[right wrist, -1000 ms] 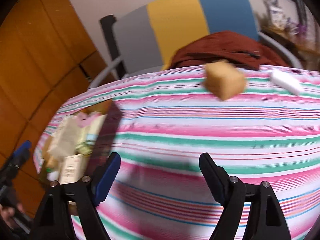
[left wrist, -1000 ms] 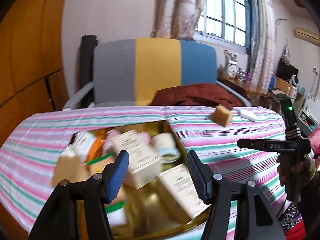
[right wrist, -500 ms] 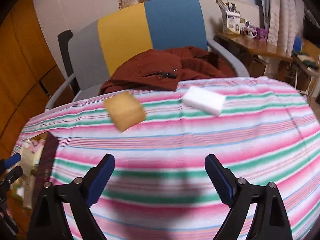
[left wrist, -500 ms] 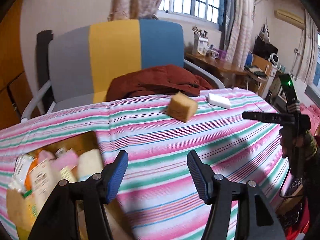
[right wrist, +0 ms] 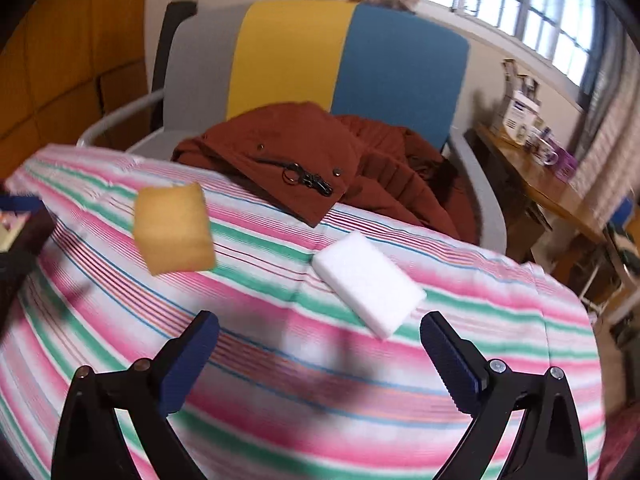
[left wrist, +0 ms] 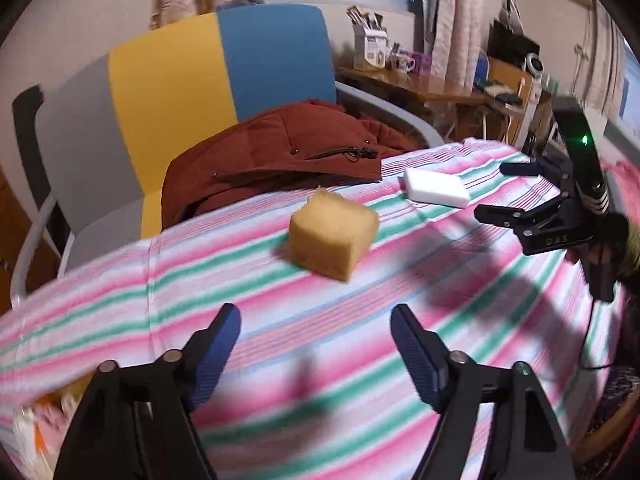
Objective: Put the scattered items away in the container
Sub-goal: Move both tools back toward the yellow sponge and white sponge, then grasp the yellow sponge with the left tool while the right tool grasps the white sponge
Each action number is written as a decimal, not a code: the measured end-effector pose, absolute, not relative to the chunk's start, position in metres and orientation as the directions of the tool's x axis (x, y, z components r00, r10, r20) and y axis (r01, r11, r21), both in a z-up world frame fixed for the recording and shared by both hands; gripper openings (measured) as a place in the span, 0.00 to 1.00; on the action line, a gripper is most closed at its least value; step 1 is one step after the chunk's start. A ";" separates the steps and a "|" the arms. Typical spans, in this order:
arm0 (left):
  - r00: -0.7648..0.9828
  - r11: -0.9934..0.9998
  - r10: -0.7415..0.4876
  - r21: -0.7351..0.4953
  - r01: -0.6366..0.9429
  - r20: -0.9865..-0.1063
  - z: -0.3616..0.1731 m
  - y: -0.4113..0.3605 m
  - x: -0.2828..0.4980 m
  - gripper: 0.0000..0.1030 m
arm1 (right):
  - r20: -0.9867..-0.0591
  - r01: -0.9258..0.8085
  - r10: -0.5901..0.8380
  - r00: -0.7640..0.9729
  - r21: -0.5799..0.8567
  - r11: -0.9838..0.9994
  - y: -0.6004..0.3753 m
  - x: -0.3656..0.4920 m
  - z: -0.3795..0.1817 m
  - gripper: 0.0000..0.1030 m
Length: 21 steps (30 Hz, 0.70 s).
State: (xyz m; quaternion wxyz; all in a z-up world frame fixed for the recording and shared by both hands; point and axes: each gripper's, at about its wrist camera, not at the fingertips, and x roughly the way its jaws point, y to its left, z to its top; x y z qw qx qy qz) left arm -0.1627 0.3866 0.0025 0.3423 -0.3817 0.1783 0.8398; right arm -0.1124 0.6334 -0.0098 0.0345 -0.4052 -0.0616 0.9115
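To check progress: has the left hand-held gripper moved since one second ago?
Yes. The left hand-held gripper has swung from over the container to the right, toward the yellow sponge on the striped cloth.

The container's pale, blurred packets [left wrist: 28, 432] are cut off at the left wrist view's lower-left corner; the striped pink tablecloth [left wrist: 320, 360] smears nearby.

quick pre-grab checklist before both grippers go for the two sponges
1. Left gripper empty, jaws opening: ok.
2. Right gripper empty, jaws opening: ok.
3. Yellow sponge lies free on the striped cloth, ahead of the left gripper: ok.
4. White sponge lies free just ahead of the right gripper, apart from the yellow one: ok.
5. Red jacket edge drapes onto the cloth near both sponges, touching neither: ok.
6. Container position and room left in it: cannot tell, only a sliver at the frame edge.
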 end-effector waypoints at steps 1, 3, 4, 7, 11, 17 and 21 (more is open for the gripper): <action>-0.466 -0.684 0.447 0.044 -0.728 -0.764 0.002 0.394 -0.168 0.79 | -0.740 0.008 0.105 -0.664 -0.148 -0.989 0.638 -0.120 -0.012 0.99; -0.467 -0.642 0.443 0.093 -0.761 -0.765 -0.002 0.411 -0.178 0.81 | -0.755 0.048 0.084 -0.650 -0.152 -0.987 0.644 -0.129 -0.017 1.00; -0.446 -0.619 0.449 0.091 -0.780 -0.774 -0.005 0.417 -0.182 0.81 | -0.767 0.069 0.076 -0.637 -0.156 -0.985 0.647 -0.134 -0.020 1.00; -0.392 -0.544 0.461 0.096 -0.834 -0.796 -0.014 0.433 -0.200 0.84 | -0.798 0.122 0.087 -0.597 -0.197 -0.973 0.652 -0.151 -0.032 1.00; -0.383 -0.501 0.478 0.113 -0.858 -0.791 -0.021 0.444 -0.215 0.84 | -0.819 0.174 0.087 -0.567 -0.222 -0.959 0.659 -0.171 -0.044 1.00; -0.341 -0.430 0.522 0.104 -0.897 -0.782 -0.026 0.455 -0.223 0.86 | -0.851 0.218 0.095 -0.516 -0.238 -0.947 0.668 -0.199 -0.066 1.00; -0.338 -0.413 0.505 0.122 -0.903 -0.794 -0.034 0.464 -0.231 0.86 | -0.864 0.212 0.076 -0.497 -0.206 -0.955 0.677 -0.207 -0.077 1.00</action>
